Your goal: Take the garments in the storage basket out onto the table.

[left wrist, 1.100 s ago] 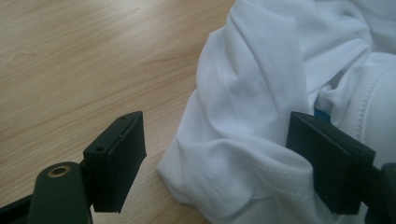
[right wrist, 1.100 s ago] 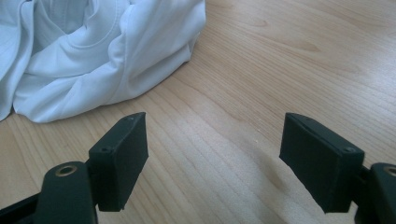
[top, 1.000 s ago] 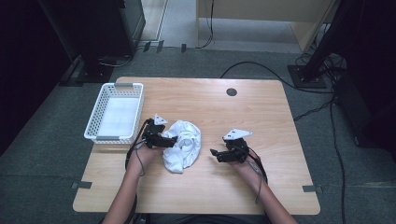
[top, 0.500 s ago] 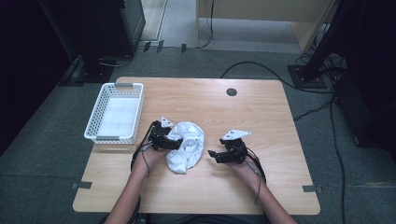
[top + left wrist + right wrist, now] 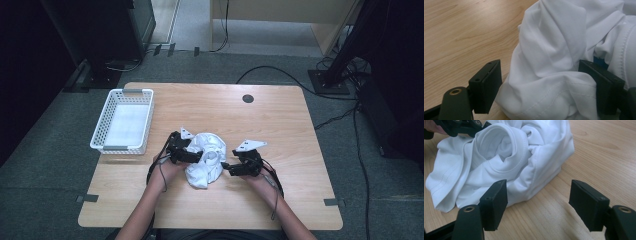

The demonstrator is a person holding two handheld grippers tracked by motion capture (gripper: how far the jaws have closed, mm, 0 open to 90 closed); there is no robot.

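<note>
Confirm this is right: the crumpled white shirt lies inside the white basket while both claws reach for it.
Wrong place. The high view shows the white shirt lying on the wooden table, beside the white basket, not inside it. Both claws do reach for it.

The left gripper point(image 5: 541, 87) has two black jaws standing wide apart. A crumpled white cloth shirt point(image 5: 556, 57) with soft folds and stitched hems bulges in between them. The cloth lies against the right jaw, and the left jaw stands just beside the cloth's edge. A tiny bit of blue peeks out above the right jaw. To the left of the gripper is the light brown wooden desk point(image 5: 461, 32).
</note>
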